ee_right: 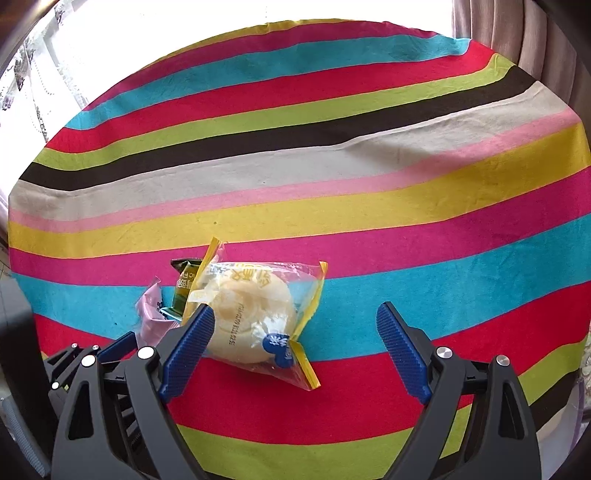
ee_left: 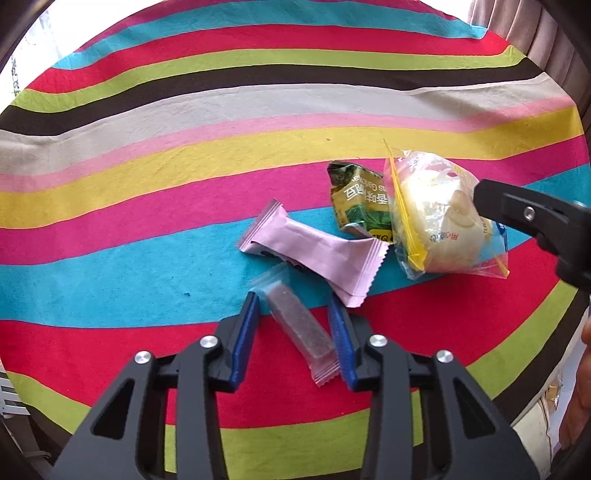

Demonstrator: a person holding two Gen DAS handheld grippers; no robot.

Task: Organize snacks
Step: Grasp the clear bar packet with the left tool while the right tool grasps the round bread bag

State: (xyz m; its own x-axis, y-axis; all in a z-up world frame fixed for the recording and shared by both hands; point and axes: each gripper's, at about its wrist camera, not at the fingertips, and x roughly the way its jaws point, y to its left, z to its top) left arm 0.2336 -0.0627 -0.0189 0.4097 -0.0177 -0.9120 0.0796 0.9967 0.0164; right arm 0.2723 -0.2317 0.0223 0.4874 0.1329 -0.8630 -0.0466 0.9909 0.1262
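Four snacks lie close together on the striped cloth (ee_left: 147, 206). My left gripper (ee_left: 292, 303) points down over a grey bar in a clear wrapper (ee_left: 301, 325), which lies slantwise between the blue pads with its wrapper touching both. Just beyond are a pink packet (ee_left: 314, 254), a green packet (ee_left: 360, 199) and a bagged round bun (ee_left: 439, 218). My right gripper (ee_right: 295, 308) stands wide open over the bun (ee_right: 251, 314), which sits by its left finger without being pressed. The pink packet (ee_right: 151, 314) and the green packet (ee_right: 183, 284) peek out behind that finger.
The cloth (ee_right: 332, 184) covers a round table whose edge curves close below and to the right. Curtains (ee_right: 517, 26) hang behind it at the far right, beside a bright window. A person's hand (ee_left: 580, 387) shows at the right edge of the left wrist view.
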